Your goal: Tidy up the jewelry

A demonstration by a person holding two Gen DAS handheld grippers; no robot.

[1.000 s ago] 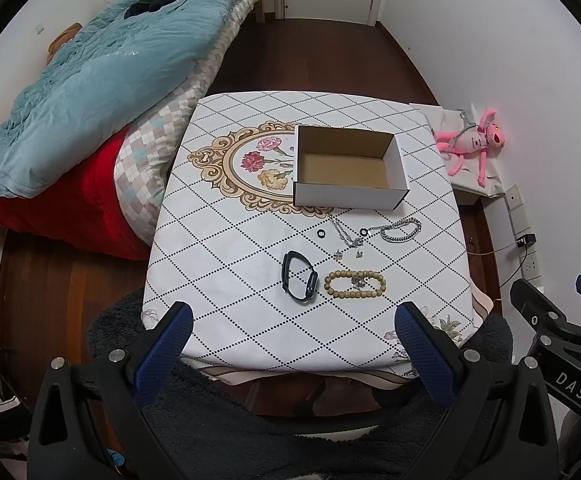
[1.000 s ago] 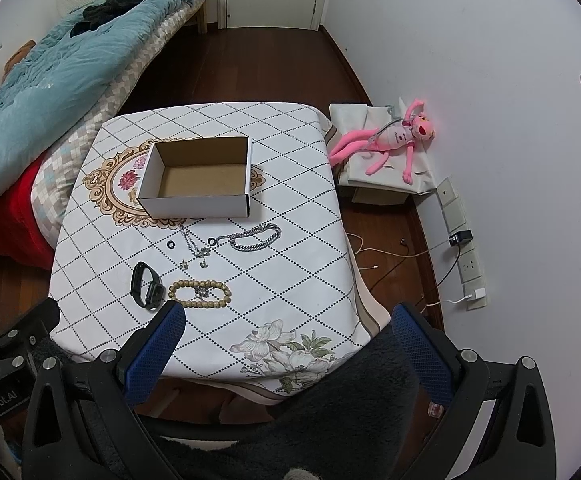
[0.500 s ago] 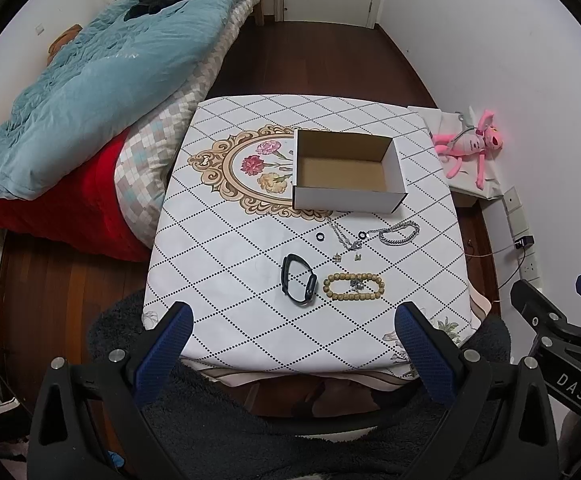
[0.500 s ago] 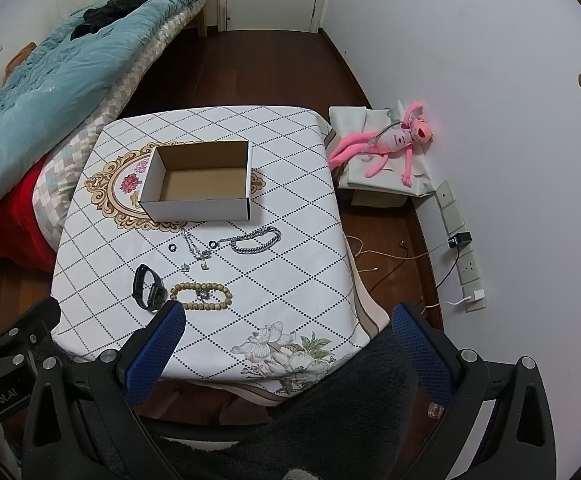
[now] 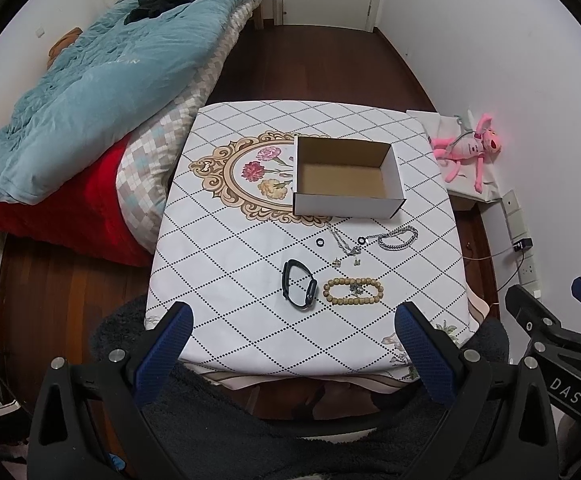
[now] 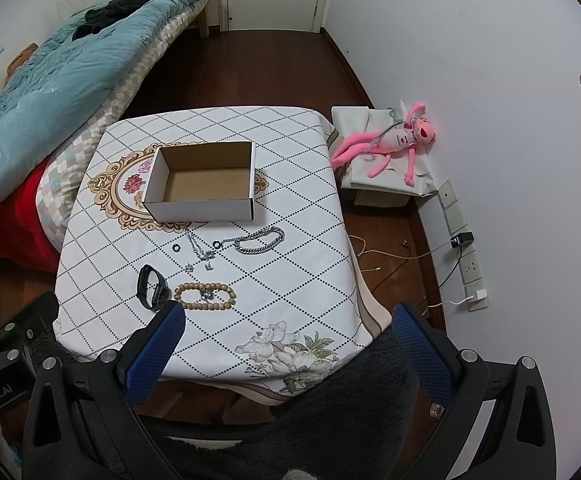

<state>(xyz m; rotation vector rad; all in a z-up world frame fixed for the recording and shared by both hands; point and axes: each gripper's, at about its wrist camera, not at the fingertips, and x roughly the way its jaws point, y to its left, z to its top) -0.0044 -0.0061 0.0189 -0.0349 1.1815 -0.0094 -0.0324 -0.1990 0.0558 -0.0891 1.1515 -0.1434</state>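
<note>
**Both grippers high over the desk, jewelry loose below the box**

Left gripper: jaws spread wide, nothing between the blue pads, held well above the near edge of the desk with its white diamond-patterned cloth. Right gripper: same, wide apart and holding nothing, over the near right corner of the desk.

Open white cardboard box with brown inside sits upright just past desk centre, partly over the floral medallion print. Nothing visible inside it.

Jewelry lies in a cluster at 6 o'clock of the box, all outside it:
- black band-style watch, nearest the camera, on the left of the cluster;
- tan wooden bead bracelet just at 3 o'clock of the watch, small metal bits lying within its loop;
- silver chain bracelet at 5 o'clock of the box, near its front wall;
- thin silver necklace with small charms between box and beads;
- two small black rings, one at each side of the necklace.

Pink plush toy on a low pale stand at 3 o'clock of the desk, by the wall. Bed with blue quilt at 9 to 10 o'clock.
</note>
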